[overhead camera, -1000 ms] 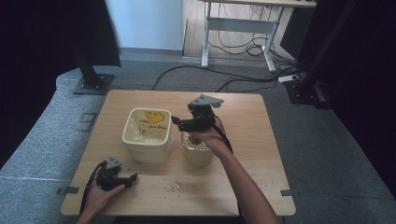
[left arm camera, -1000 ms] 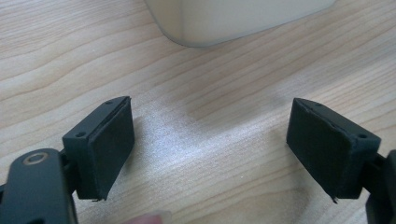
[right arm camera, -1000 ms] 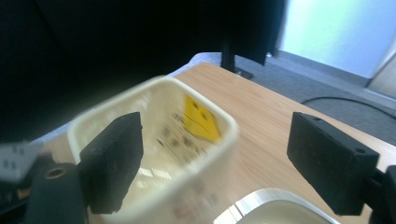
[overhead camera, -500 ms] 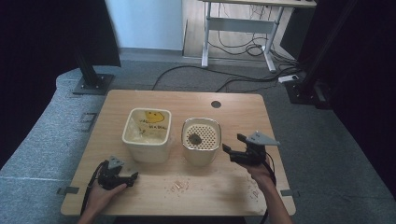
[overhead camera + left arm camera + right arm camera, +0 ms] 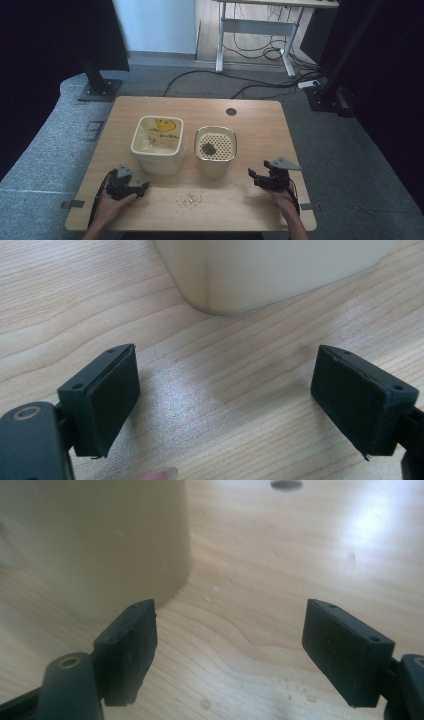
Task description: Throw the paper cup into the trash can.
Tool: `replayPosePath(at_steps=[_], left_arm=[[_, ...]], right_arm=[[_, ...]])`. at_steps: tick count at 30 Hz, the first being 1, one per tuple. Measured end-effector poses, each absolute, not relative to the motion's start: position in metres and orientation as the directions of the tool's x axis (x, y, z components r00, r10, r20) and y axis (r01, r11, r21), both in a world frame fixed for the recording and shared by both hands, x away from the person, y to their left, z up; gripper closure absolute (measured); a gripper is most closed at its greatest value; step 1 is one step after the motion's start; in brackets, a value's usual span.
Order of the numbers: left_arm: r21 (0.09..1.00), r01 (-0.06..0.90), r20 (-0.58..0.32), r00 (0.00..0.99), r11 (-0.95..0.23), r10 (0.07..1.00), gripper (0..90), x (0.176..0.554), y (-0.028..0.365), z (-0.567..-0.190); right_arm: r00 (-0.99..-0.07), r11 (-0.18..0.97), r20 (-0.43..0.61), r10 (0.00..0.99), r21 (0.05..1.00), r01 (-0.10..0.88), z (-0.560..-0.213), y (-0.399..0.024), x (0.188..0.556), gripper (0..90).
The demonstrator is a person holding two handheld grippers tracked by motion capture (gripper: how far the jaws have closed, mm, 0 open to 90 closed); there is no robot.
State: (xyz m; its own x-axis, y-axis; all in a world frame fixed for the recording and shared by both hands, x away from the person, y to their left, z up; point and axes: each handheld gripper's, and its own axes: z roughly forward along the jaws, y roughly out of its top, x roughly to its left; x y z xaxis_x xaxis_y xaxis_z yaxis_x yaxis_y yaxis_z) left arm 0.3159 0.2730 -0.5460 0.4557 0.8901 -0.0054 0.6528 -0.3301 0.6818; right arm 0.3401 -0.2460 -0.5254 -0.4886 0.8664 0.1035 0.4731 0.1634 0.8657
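A light wooden table (image 5: 250, 125) fills the middle of the high view, with dark curtains and a grey floor around it. Near the table's centre stand two cream containers side by side, close but apart. The left one is a square tub (image 5: 156, 150) with a yellow smiley face inside. The right one is a rounded bin (image 5: 215, 152) with a perforated insert and a small dark lump (image 5: 208, 148) lying on it. A few crumbs (image 5: 191, 199) lie on the table in front of them, toward the lower middle of the frame.

At the lower left, a hand rests the left gripper (image 5: 142, 188) on the table just in front of the tub. In the left gripper view its jaws stand wide apart with nothing but bare wood between them, the tub's corner just ahead.

At the lower right, the right gripper (image 5: 251, 175) sits low over the table beside the bin. Its jaws have just been closing a little, yet remain well apart and hold nothing.
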Motion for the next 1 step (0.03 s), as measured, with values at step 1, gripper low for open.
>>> replayPosePath(at_steps=[1], left_arm=[[0.682, 0.653, -0.005, 0.456, -0.33, 0.89, 12.0, 0.3159, 0.273, -0.546]], right_arm=[[-0.483, 0.172, 0.1, 0.87, 0.857, 0.486, -0.5292, -0.2448, 0.3424, 21.6]])
